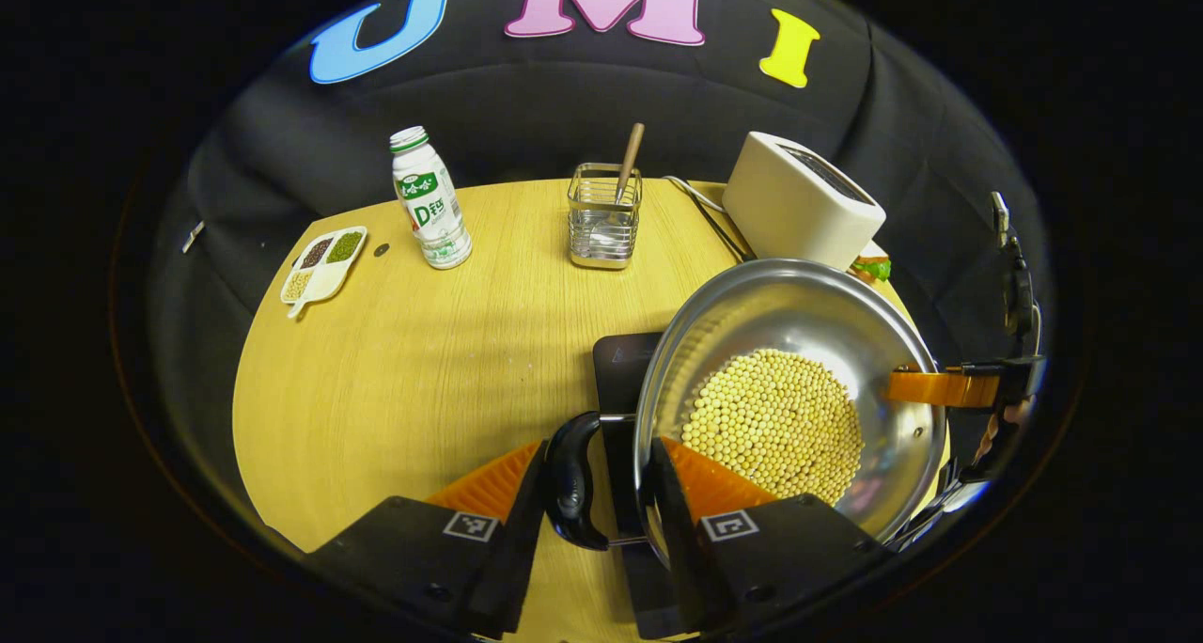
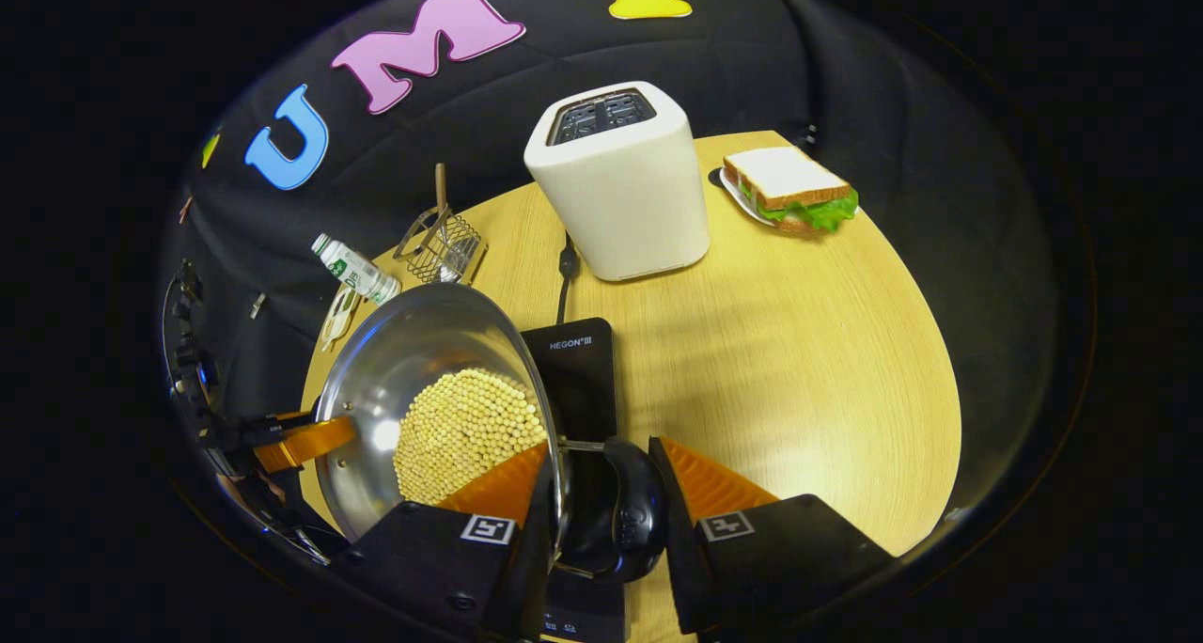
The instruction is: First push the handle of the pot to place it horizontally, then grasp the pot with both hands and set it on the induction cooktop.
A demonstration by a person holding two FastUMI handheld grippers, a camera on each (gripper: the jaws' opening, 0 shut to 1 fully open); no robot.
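Both grippers (image 1: 601,478) (image 2: 601,488) clamp pot (image 1: 799,342) handles above cooktop (image 2: 583,370); table (image 2: 799,361) rightward open.

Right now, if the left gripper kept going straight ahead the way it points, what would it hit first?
The left gripper already straddles the pot's side handle and rim, so it would press into the pot itself; depth beyond is unclear.
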